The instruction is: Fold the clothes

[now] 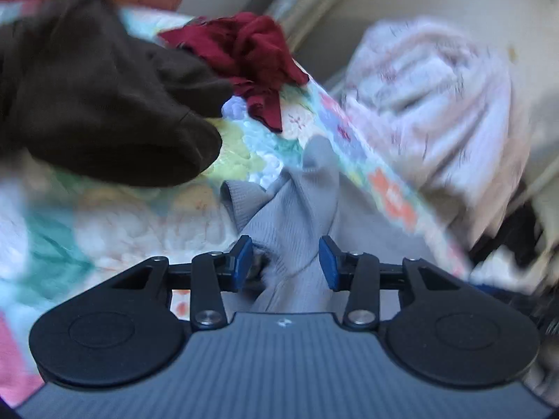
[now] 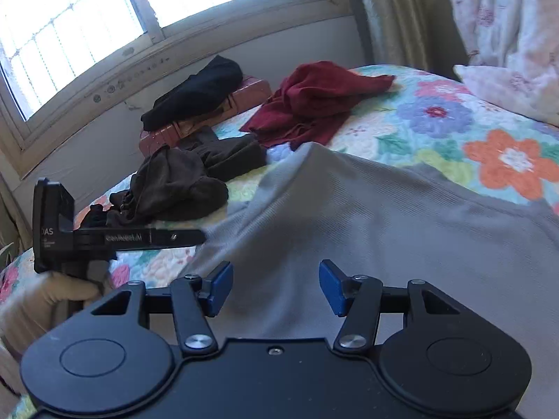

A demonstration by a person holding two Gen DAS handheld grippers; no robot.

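A light grey ribbed garment lies spread on a floral quilt. In the left wrist view a bunched fold of the grey garment runs between the blue pads of my left gripper, whose jaws stand apart around it. My right gripper is open just above the flat grey cloth, holding nothing. The left gripper also shows from the side in the right wrist view, at the garment's left edge. A dark red garment and a dark brown garment lie crumpled further back on the bed.
A black garment rests on a pink case under the window. A pale floral blanket is heaped at the right. In the left wrist view the brown garment is close at the left, the red one behind it.
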